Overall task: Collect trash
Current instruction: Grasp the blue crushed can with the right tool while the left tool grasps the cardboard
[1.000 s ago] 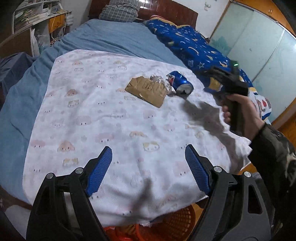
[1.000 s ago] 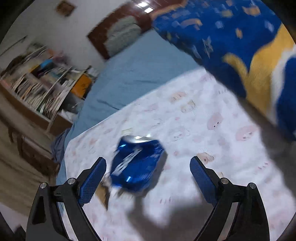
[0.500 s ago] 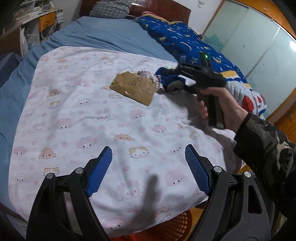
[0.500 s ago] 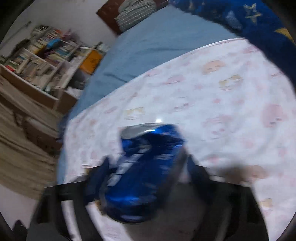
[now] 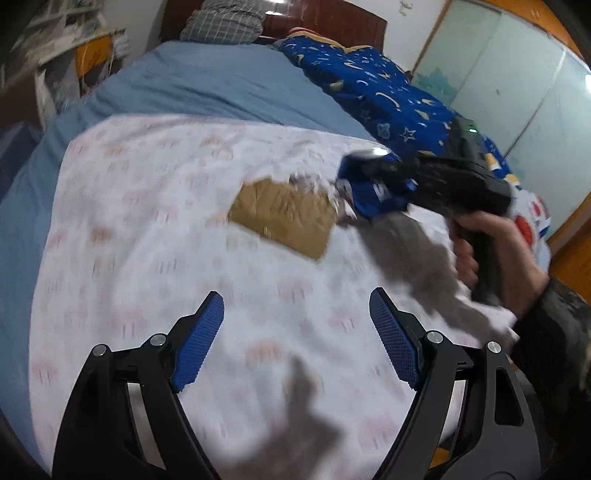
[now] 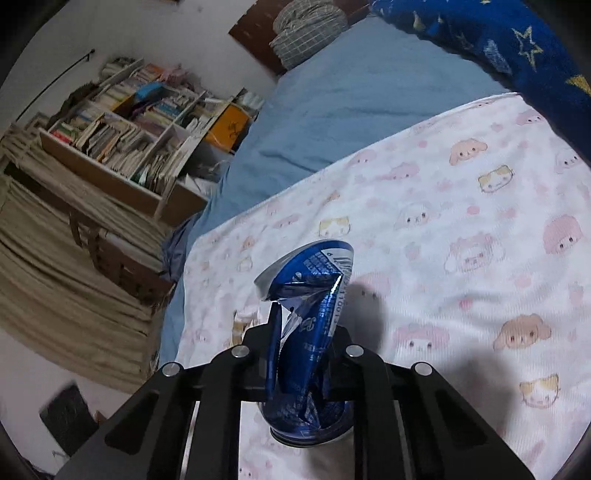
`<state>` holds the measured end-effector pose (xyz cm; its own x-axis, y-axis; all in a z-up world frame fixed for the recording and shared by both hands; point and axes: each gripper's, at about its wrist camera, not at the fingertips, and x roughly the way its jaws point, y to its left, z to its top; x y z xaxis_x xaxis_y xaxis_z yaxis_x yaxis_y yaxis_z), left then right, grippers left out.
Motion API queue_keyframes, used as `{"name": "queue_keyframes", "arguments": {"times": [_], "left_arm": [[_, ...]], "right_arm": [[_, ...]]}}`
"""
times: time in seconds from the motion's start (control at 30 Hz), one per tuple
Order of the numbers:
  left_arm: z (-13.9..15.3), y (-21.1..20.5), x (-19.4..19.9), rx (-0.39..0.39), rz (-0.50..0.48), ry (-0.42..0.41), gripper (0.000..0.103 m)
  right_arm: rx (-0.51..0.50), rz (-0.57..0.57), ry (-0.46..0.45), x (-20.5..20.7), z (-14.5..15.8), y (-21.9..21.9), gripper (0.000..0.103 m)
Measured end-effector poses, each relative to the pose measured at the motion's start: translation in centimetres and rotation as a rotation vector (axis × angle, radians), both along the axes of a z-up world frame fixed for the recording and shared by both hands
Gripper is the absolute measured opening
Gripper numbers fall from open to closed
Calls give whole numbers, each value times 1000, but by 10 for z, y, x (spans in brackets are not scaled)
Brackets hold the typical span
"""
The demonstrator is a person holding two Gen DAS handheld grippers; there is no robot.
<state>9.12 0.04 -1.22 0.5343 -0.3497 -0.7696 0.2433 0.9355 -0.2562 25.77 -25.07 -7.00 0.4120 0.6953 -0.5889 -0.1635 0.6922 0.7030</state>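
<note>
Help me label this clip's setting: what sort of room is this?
Most likely a bedroom: a bed with a blue sheet, a plaid pillow against a wooden headboard, and a crowded bookshelf beside it.

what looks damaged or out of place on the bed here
The blue can is crushed flat through the middle, and the right gripper is closing on that creased waist. On the cartoon-print blanket lie a torn brown cardboard piece and, beside it, crumpled whitish scraps, too blurred to identify.

bed: cartoon-print sheet (image 6: 461,229) over blue cover (image 5: 207,88) | starry quilt (image 5: 373,92) | bookshelf (image 6: 122,125)
</note>
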Motion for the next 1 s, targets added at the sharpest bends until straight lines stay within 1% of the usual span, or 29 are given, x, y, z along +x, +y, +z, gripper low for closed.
{"name": "queue_keyframes", "arguments": {"times": [0.1, 0.13, 0.2, 0.23, 0.3, 0.4, 0.47, 0.5, 0.57, 0.6, 0.63, 0.7, 0.73, 0.8, 0.83, 0.87, 1.0], "left_arm": [[-12, -23, 35, 66, -48, 24, 81], [-16, -31, 43, 86, -65, 31, 81], [-22, -45, 51, 129, -84, 28, 81], [-30, -58, 55, 179, -105, 22, 81], [-40, -75, 59, 255, -117, 1, 81], [-51, -87, 68, 289, -106, 2, 81], [-59, -87, 78, 281, -66, 34, 79], [-61, -86, 80, 278, -53, 43, 76], [-60, -82, 84, 273, -23, 45, 66], [-60, -79, 85, 271, -6, 45, 52], [-58, -71, 87, 229, 16, 48, 50], [-57, -65, 89, 187, 20, 61, 42], [-54, -63, 88, 174, 9, 59, 36], [-50, -62, 83, 155, -4, 46, 17], [-46, -62, 78, 162, -3, 29, 17], [-45, -60, 76, 152, 1, 29, 15], [-38, -49, 66, 85, 11, 31, 11]], "right_arm": [[23, -9, 15, -5, -3, -2, 17], [66, -11, 31, -6, -6, -4, 17], [59, -15, 28, -13, -7, -9, 17], [68, -17, 28, -16, -6, -10, 17], [79, -21, 21, -19, -2, -11, 17], [93, -29, 8, -26, 5, -19, 17], [98, -35, -4, -30, 11, -25, 17], [106, -30, -6, -32, 13, -27, 17], [111, -28, -5, -36, 15, -33, 17], [115, -27, -6, -35, 15, -34, 17], [113, -33, -5, -37, 15, -36, 17], [118, -40, 0, -41, 16, -39, 17], [122, -43, 0, -42, 17, -40, 17], [119, -46, 2, -46, 18, -43, 17], [121, -51, 0, -50, 22, -46, 17], [123, -53, -2, -50, 21, -46, 17], [131, -63, -12, -64, 27, -58, 17]]}}
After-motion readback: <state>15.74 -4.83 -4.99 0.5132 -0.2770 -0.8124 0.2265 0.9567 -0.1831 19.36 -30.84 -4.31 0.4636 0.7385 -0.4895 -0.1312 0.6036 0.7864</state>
